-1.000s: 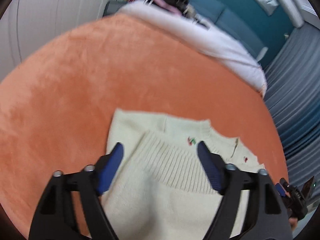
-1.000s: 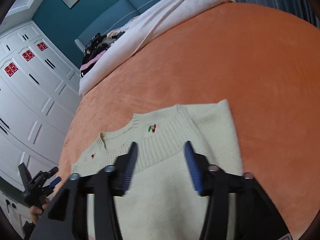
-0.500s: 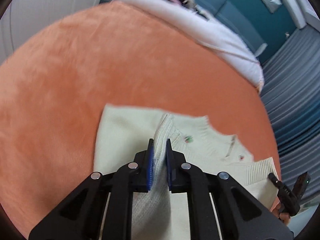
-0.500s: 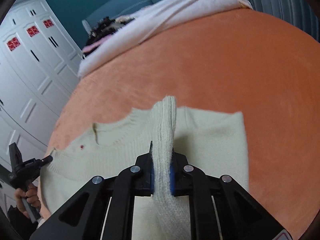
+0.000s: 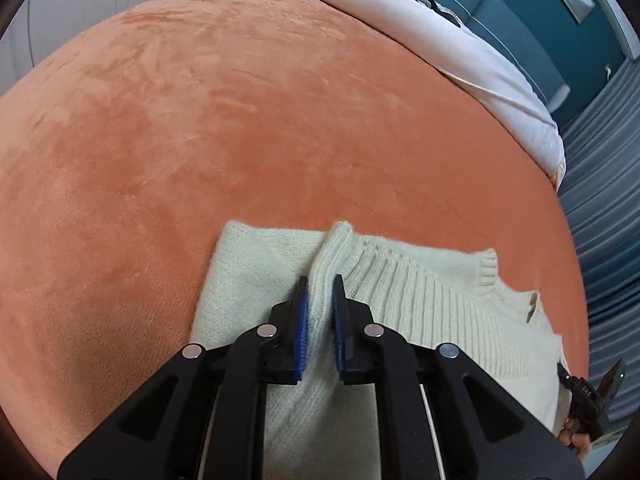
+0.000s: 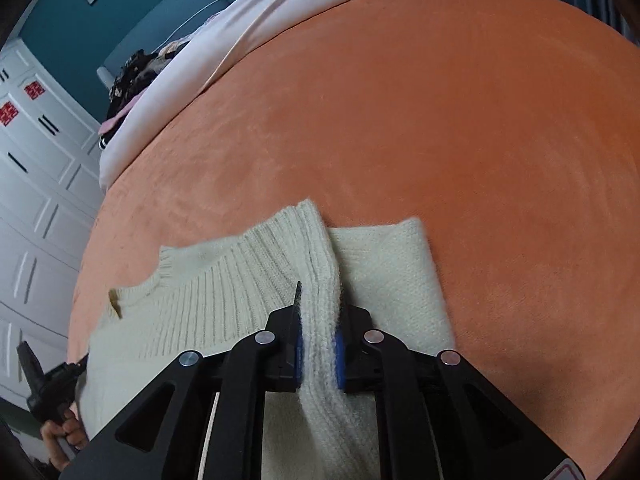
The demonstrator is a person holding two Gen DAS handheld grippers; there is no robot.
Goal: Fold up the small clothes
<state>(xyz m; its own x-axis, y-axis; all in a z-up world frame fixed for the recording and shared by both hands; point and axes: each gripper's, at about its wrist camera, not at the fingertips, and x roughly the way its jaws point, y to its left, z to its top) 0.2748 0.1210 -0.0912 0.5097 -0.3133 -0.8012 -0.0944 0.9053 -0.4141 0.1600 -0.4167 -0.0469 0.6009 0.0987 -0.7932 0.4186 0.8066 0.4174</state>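
Sweater (image 5: 420, 312) lies flat on the orange bed (image 5: 240, 140); our left gripper (image 5: 319, 320) and right gripper (image 6: 319, 320) each pinch its ribbed hem, carrying that edge toward the collar for an even fold.

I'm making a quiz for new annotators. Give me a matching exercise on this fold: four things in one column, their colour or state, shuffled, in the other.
Things:
1. cream knitted sweater
2. plush bed cover
3. left gripper
4. padded headboard

Colour or state:
A. teal
B. shut on a ribbed fold of knit
C. orange
D. pinched up in two places, the rest lying flat

Pairs: 1-D, 2-C, 3-B, 4-A. The right gripper is shut on the other pinch.
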